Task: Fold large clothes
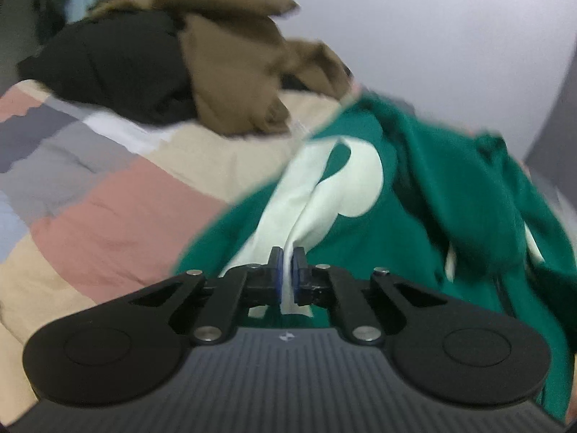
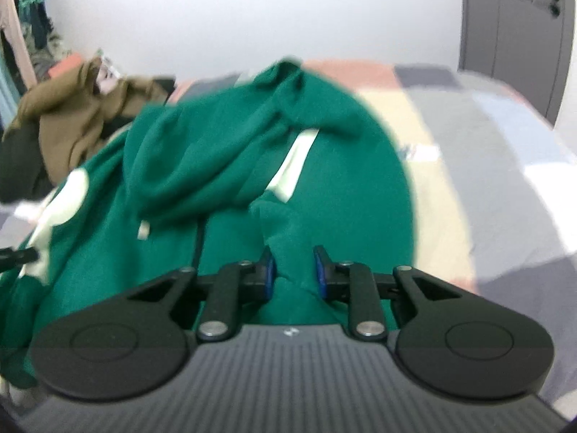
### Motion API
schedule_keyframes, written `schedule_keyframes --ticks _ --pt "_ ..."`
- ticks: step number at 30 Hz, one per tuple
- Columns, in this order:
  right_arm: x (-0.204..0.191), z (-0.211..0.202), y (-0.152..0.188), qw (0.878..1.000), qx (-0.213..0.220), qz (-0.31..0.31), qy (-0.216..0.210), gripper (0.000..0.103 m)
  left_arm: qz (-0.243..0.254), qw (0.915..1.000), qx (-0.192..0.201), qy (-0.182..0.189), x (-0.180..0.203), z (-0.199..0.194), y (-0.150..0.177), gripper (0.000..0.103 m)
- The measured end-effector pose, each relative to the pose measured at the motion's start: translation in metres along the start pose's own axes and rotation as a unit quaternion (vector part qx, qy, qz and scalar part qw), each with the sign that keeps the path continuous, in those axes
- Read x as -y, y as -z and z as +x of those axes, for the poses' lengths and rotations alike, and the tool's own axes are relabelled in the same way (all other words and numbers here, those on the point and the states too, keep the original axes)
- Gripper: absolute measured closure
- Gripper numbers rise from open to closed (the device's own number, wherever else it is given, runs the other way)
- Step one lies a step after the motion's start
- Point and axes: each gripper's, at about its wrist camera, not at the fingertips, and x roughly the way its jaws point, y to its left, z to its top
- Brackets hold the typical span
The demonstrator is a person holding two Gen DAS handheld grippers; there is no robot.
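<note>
On a patchwork bed [image 1: 119, 213], a green hoodie [image 1: 425, 195] lay bunched and unfolded, so folding had barely begun. The left hand-held gripper [image 1: 287, 270] was clamped on its white-printed cloth. The right hand-held gripper [image 2: 295, 270] stood partly apart around a green ridge (grip uncertain). A brown garment [image 1: 230, 72] waited behind. Motion blur hid sleeves and hem.

Left gripper [image 1: 287, 258] bottom center, pads pinched on white print of green hoodie [image 1: 414, 195] filling right of frame. Patchwork bedspread [image 1: 119, 209] at left. Brown garment [image 1: 234, 68] and black garment [image 1: 115, 65] heaped upper left. Blurry.
</note>
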Motion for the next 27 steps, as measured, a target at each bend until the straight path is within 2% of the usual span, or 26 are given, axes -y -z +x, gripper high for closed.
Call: schedule_keyframes --ticks 5,11,15,18,21,24,27 --pt "0.050 -0.014 -0.032 0.998 0.040 0.026 0.034 0.079 -0.064 0.9974 0.030 -0.013 -0.034 -0.001 -0.035 0.098" --pt "0.127 -0.014 -0.061 0.991 0.079 0.066 0.090 0.079 -0.068 0.9942 0.080 -0.026 -0.048 0.002 -0.078 0.098" --pt "0.181 0.003 -0.068 0.982 0.083 0.110 0.127 0.079 -0.044 0.9916 0.105 -0.062 -0.051 0.021 -0.100 0.098" --pt "0.216 0.028 -0.068 0.975 0.074 0.137 0.155 0.079 -0.042 0.9908 0.096 -0.085 -0.062 0.051 -0.112 0.097" --pt "0.245 0.058 -0.058 0.969 0.059 0.156 0.185 0.079 -0.037 0.9916 0.067 -0.104 -0.077 0.088 -0.112 0.097" --pt "0.272 0.081 -0.043 0.960 0.038 0.199 0.192 0.079 -0.040 0.9915 0.026 -0.121 -0.093 0.123 -0.108 0.097" --pt "0.287 0.104 -0.028 0.957 0.028 0.207 0.202 0.079 -0.041 0.9902 0.007 -0.134 -0.103 0.145 -0.106 0.096"
